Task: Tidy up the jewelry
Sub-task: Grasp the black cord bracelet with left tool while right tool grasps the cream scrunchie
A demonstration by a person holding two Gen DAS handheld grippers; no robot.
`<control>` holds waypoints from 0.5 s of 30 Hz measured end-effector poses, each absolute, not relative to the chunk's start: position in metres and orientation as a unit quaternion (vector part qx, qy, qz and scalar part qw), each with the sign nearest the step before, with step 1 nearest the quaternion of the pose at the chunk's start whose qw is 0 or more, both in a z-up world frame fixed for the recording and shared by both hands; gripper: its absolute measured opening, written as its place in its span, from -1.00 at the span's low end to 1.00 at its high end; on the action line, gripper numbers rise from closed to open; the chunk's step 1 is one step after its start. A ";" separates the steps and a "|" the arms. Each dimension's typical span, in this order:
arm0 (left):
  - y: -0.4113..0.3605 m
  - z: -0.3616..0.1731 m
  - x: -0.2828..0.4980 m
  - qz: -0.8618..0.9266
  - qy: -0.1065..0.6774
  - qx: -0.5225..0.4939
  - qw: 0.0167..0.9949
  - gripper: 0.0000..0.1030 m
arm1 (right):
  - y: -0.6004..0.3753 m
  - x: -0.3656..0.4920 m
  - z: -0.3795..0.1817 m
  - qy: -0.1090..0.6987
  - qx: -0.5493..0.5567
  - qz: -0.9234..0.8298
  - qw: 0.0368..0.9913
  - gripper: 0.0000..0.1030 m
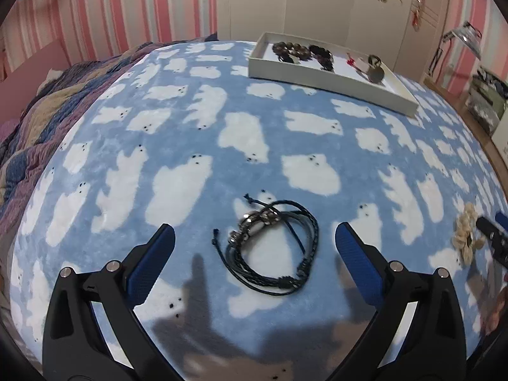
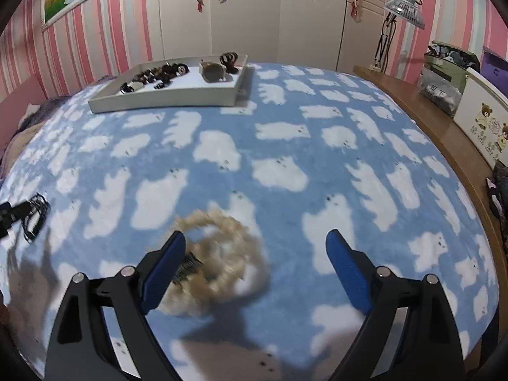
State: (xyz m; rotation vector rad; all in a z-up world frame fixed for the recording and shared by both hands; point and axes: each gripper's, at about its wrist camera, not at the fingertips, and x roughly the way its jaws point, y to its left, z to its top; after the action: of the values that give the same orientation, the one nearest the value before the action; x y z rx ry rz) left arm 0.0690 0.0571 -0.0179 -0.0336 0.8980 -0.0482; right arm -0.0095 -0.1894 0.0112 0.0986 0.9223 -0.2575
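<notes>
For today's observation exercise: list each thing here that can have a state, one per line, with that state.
Left gripper: open, empty.
Right gripper: open, empty.
Black bracelet: loose on blanket, between open fingers.
Shell bracelet: on blanket, blurred.
Tray: uncovered, holding jewelry.

The left gripper (image 1: 254,238) hung with its jaws spread wide above a blue blanket (image 1: 197,95) printed with white bears. Between the blue pads (image 1: 149,270), untouched, lay a black cord bracelet (image 1: 270,247) with metal beads. At one o'clock sat a white tray (image 1: 333,79) holding dark jewelry. At three o'clock lay a shell bracelet (image 1: 465,238), just beside another gripper's tip (image 1: 490,231).
</notes>
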 end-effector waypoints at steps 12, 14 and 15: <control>0.070 -0.026 0.077 -0.002 0.454 -0.016 0.891 0.68 | -0.205 -0.010 0.003 0.460 0.058 -0.132 0.876 0.74; 0.070 -0.030 0.079 -0.005 0.463 -0.018 0.886 0.47 | -0.201 -0.008 0.001 0.462 0.048 -0.131 0.876 0.73; 0.070 -0.032 0.080 -0.008 0.468 -0.019 0.883 0.39 | -0.199 -0.007 0.001 0.463 0.044 -0.130 0.876 0.70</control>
State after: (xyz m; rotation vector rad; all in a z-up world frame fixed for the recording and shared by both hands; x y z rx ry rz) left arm 0.0801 0.0702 -0.0319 -0.0405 0.9745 -0.0158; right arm -0.0074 -0.1993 0.0006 0.0925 0.9660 -0.2710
